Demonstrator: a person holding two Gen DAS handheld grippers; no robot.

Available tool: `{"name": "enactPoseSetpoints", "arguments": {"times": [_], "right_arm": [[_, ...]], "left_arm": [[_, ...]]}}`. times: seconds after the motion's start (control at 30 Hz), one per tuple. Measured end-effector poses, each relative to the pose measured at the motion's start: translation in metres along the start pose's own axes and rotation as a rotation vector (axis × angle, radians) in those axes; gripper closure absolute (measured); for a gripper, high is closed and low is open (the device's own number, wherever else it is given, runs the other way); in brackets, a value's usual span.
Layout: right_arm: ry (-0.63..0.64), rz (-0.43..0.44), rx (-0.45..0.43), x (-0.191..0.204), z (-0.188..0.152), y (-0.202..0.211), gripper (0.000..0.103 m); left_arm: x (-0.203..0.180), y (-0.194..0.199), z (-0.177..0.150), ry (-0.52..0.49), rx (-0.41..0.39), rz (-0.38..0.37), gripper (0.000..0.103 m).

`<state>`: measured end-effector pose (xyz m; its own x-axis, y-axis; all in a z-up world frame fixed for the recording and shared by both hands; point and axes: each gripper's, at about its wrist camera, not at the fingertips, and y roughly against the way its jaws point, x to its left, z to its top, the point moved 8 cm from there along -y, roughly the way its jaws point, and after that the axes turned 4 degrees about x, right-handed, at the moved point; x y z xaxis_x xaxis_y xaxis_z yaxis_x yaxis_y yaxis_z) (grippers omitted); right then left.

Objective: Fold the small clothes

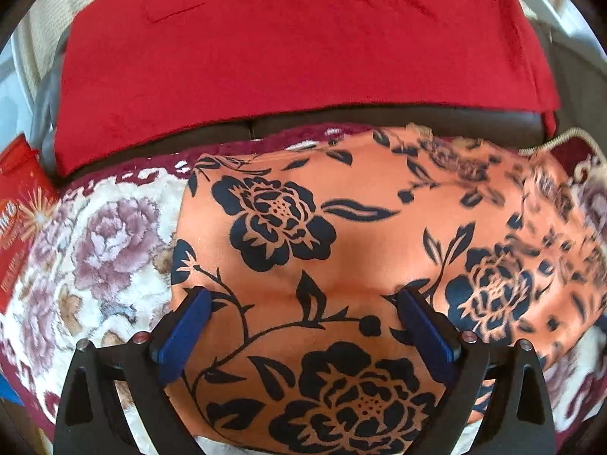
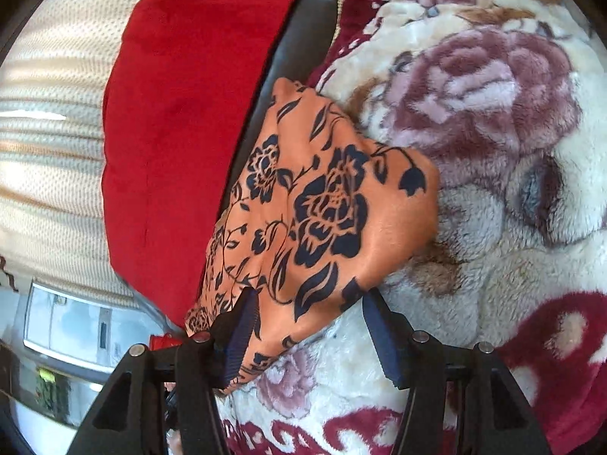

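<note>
An orange cloth with black flower print (image 1: 341, 250) lies folded on a fluffy floral blanket (image 1: 95, 250). My left gripper (image 1: 303, 299) is open, its blue pads wide apart just over the cloth's near part, holding nothing. In the right wrist view the same cloth (image 2: 322, 208) lies on the blanket (image 2: 512, 189). My right gripper (image 2: 309, 303) is open with the cloth's near end between its blue pads. The left pad lies against the fabric; the right pad stands just off the cloth's edge.
A red plush cover (image 1: 296, 49) lies on a dark sofa seat (image 1: 341, 121) behind the cloth. A red printed bag (image 1: 19, 220) sits at the left. In the right wrist view a cream woven fabric (image 2: 49, 151) and a white appliance (image 2: 68, 333) lie to the left.
</note>
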<state>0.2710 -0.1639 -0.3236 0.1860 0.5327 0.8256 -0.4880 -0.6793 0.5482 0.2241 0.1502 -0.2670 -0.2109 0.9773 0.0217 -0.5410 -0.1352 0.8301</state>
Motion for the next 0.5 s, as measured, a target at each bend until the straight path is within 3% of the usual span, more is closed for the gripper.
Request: {"name": "enactPoseSetpoints", "arguments": {"times": [0.1,0.17,0.33,0.43,0.5], "right_arm": [[0.056,-0.040,-0.030,0.008,0.002,0.010,0.042],[0.067,-0.058,-0.045,0.008,0.004,0.014,0.042],[-0.079,0.016,-0.007,-0.013,0.008,-0.002,0.042],[-0.058,0.046,-0.031,-0.004,0.013,-0.005,0.042],[-0.053,0.063,-0.025,-0.001,0.017,-0.012,0.042]], "left_arm": [[0.008,0.011,0.008,0.037,-0.056,-0.034,0.005],[0.014,0.013,0.012,0.052,-0.071,-0.010,0.005],[0.008,-0.013,0.003,0.047,0.022,-0.024,0.005],[-0.002,0.002,0.011,0.003,-0.057,-0.027,0.005],[0.001,0.006,0.015,-0.010,-0.092,0.014,0.005]]}}
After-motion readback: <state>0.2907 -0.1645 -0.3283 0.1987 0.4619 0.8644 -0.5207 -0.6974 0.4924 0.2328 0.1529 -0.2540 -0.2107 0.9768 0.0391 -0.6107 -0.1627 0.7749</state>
